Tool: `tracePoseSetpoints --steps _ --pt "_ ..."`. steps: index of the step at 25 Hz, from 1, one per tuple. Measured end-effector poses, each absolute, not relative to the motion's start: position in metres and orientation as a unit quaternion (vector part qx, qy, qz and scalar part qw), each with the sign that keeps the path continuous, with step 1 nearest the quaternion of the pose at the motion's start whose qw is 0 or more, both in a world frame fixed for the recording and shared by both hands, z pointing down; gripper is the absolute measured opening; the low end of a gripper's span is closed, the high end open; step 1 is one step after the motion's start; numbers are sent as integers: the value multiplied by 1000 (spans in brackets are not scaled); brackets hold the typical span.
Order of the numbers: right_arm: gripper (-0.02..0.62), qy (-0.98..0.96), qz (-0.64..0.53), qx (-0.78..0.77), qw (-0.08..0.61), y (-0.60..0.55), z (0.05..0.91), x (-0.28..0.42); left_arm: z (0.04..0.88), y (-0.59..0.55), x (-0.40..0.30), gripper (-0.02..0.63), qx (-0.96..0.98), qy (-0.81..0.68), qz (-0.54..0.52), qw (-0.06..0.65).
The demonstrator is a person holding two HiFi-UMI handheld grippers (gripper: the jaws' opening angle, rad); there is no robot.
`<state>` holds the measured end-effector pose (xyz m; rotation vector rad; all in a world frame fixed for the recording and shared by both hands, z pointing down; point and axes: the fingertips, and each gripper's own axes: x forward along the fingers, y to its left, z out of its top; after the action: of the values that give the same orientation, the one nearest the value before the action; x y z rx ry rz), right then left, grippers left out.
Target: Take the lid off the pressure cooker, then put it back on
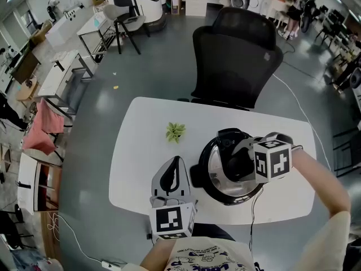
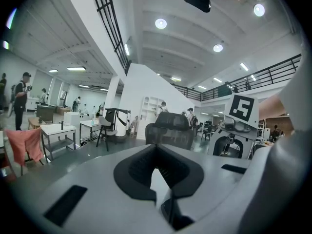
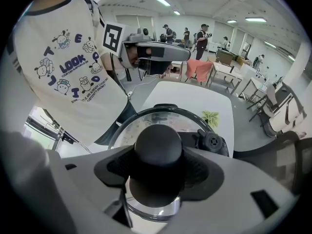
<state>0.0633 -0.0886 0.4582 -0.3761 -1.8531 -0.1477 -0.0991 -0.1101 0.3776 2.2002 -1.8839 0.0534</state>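
Pressure cooker (image 1: 223, 195) stands on the white table (image 1: 141, 151), near its front right. Lid (image 1: 217, 171) sits on the pot. Right gripper (image 1: 240, 158) points steeply down, jaws clamped on the lid's black knob (image 3: 158, 147). Left gripper (image 1: 174, 173) lies just left of the cooker, jaws pressed together, nothing between them. Small green plant (image 1: 175, 132) lies beyond, well apart.

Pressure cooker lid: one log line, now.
right gripper: shut on round black knob of steel lid; left gripper: shut, empty; lid: on black cooker

On the table (image 1: 138, 168), the pressure cooker (image 1: 227, 199), lid (image 1: 216, 175) on, sits right of a small plant (image 1: 175, 131), with a chair (image 1: 237, 55) behind.
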Motion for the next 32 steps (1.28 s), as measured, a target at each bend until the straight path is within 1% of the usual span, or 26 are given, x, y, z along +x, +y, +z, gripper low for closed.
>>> tracePoseSetpoints --steps 14,18,20,22,25,31,32 --pt "310 -801 -52 -149 577 -85 457 62 372 -106 -99 12 762 -636 18 121" --pt "422 -817 -47 -138 558 -81 455 59 370 -106 -101 12 762 -636 14 119" --pt "431 -831 -61 -116 540 -87 447 54 368 -106 -101 12 763 -636 13 118" --pt "432 -853 -75 -84 509 -96 432 47 364 -106 -101 12 763 -636 12 114" --pt "428 -889 -89 -24 449 -108 403 33 359 -107 -100 12 766 -634 10 108" --pt "331 -928 -102 101 345 -116 359 16 351 -110 -97 12 772 -628 6 99" --pt "296 -932 -103 128 324 -120 351 16 349 -112 -97 12 773 -627 5 96"
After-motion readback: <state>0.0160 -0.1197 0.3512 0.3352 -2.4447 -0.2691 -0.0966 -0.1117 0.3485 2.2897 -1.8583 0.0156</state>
